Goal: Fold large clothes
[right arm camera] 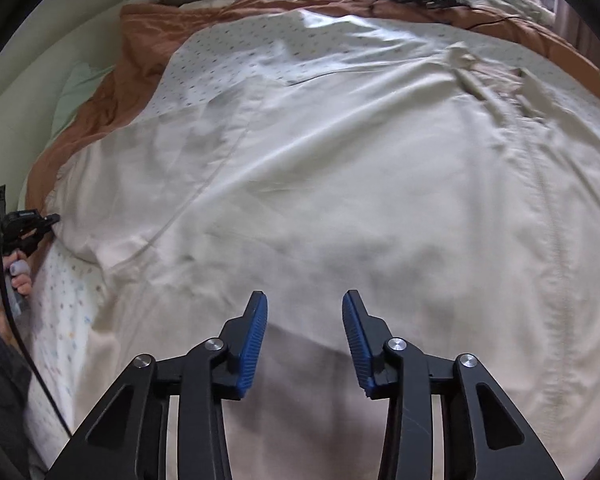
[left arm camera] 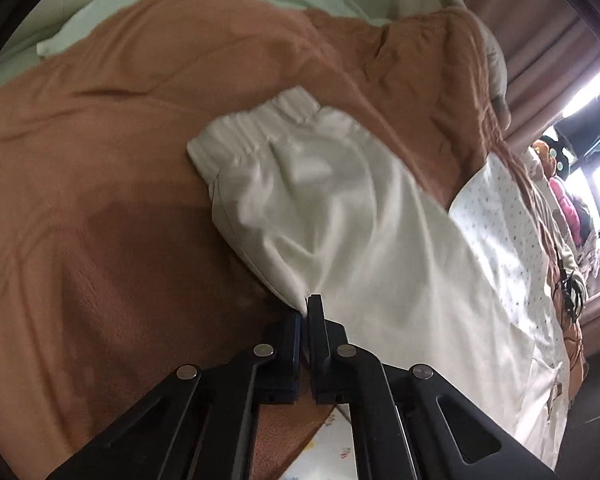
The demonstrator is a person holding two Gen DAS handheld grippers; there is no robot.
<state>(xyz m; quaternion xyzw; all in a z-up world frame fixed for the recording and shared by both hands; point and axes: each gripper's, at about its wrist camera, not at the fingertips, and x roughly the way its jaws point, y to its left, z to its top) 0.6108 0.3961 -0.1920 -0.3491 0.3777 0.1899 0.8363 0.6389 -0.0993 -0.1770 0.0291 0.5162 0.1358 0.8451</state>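
Left tongs point(left arm camera: 305, 309) are clamped on the blurred sleeve edge of a cream jacket point(right arm camera: 320, 184) spread across a bed's orange blanket point(left arm camera: 100, 152). Right tongs point(right arm camera: 305, 300) hover above it, wide apart (its far edges are cut off).

No lettering, label, brand or number can be read on anything here.
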